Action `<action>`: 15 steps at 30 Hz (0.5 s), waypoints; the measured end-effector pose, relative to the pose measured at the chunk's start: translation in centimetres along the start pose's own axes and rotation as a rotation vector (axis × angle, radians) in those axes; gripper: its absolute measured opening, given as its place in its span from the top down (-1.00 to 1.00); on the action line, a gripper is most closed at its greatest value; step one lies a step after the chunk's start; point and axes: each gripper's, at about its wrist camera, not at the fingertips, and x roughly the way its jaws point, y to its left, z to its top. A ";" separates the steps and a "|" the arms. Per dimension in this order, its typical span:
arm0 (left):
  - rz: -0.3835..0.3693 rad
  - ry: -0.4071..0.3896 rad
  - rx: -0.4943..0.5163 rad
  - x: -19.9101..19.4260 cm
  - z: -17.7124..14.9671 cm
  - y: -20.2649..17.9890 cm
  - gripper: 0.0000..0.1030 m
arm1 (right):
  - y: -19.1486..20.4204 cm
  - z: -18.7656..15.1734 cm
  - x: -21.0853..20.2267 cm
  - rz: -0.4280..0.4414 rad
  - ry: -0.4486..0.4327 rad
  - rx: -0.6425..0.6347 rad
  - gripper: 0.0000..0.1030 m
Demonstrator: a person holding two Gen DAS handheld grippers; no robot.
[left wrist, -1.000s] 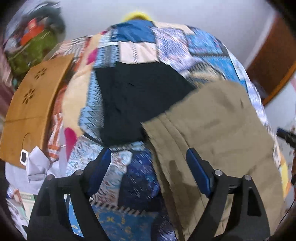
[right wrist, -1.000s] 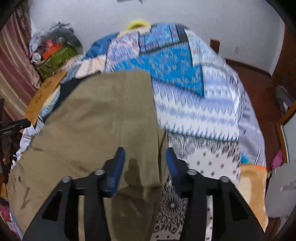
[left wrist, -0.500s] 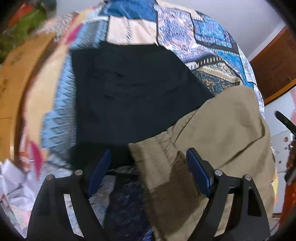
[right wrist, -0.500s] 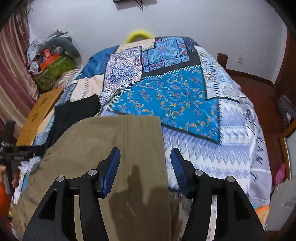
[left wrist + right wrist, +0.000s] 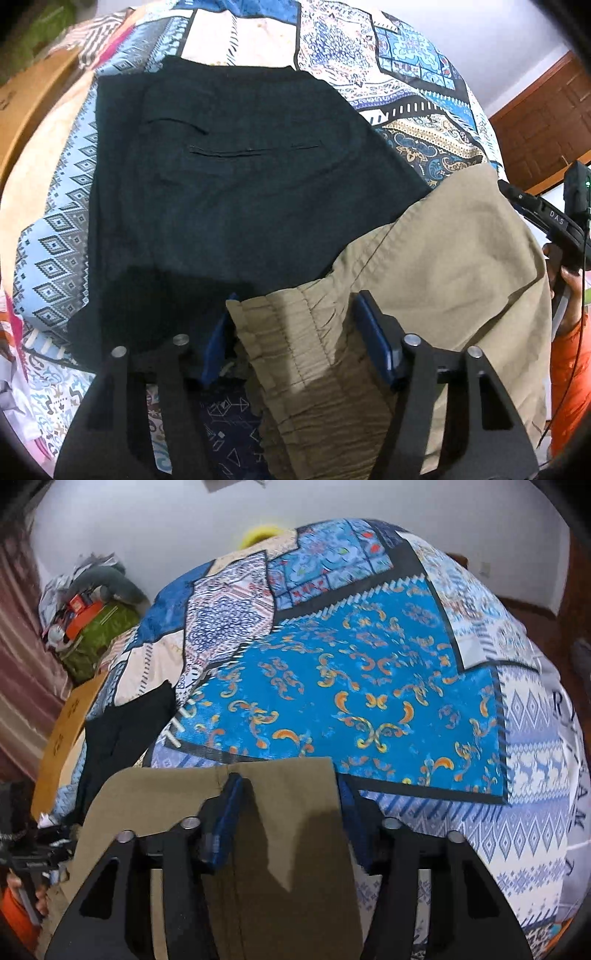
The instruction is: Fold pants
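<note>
Khaki pants (image 5: pixel 443 266) lie on the bed (image 5: pixel 369 686), partly overlapping the black pants (image 5: pixel 236 184) that lie flat beside them toward the bed's left edge.

Left gripper (image 5: pixel 295 332): fingers spread wide, blue pads either side of the khaki waistband. The left pad sits at the waistband corner; contact there is unclear. Fabric passes between the jaws with a clear gap on the right, so nothing is clamped.

Right gripper (image 5: pixel 288 808): fingers wide, straddling the far straight edge of the khaki cloth. The left pad sits over the centre seam; the right pad is just past the cloth's right corner, partly hidden behind it. No pinch visible.

Room: in the right wrist view, a big stretch of patchwork quilt lies open beyond the khaki edge, up to the far edge of the bed by the white wall (image 5: pixel 184 535). The bed's right edge drops to a brown floor. A tan wooden board (image 5: pixel 62 731) runs along the left edge, with a pile of clutter (image 5: pixel 88 620) near the far left corner.

Materials: the khaki is a smooth woven cloth with a gathered, ribbed elastic waistband and a stitched seam, and its far edge is crisp and straight. The black pants are matte, with a welt pocket slit showing. The quilt is printed in blue, white and cream blocks.
</note>
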 end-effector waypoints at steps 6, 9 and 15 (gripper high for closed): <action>0.101 -0.082 0.025 -1.9 -0.2 -0.9 0.03 | 1.3 0.6 -0.8 -0.065 -0.025 -0.053 0.80; 0.225 -0.184 0.089 -4.6 -0.2 -2.7 0.06 | 2.5 0.7 -3.1 -0.104 -0.102 -0.093 0.81; 0.253 -0.366 0.145 -12.6 0.6 -5.8 0.09 | 4.3 3.4 -12.4 -0.090 -0.290 -0.111 0.82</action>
